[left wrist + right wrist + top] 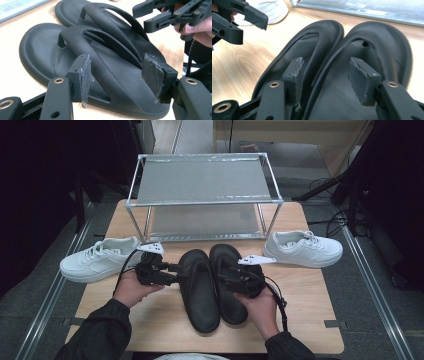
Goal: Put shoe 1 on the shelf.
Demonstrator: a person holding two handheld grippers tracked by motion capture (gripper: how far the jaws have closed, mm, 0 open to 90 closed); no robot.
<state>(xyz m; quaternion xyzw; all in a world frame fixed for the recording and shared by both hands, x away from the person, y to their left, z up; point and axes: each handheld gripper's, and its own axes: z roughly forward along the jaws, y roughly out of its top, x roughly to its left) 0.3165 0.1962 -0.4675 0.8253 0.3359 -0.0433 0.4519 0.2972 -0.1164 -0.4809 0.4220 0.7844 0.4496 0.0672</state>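
Wooden counter (165,320): two black rubber flip-flops (212,285) side by side at centre, long axes near-to-far. Left claw (176,272) wide open, empty, straddling left sandal's strap (100,62); right claw (225,267) likewise over right one.

Left gripper (176,272) held low in left hand (132,289), jaws spread wide — right gripper (223,271) likewise in right hand (260,305), jaws apart; both forearms sleeved, angled inward.
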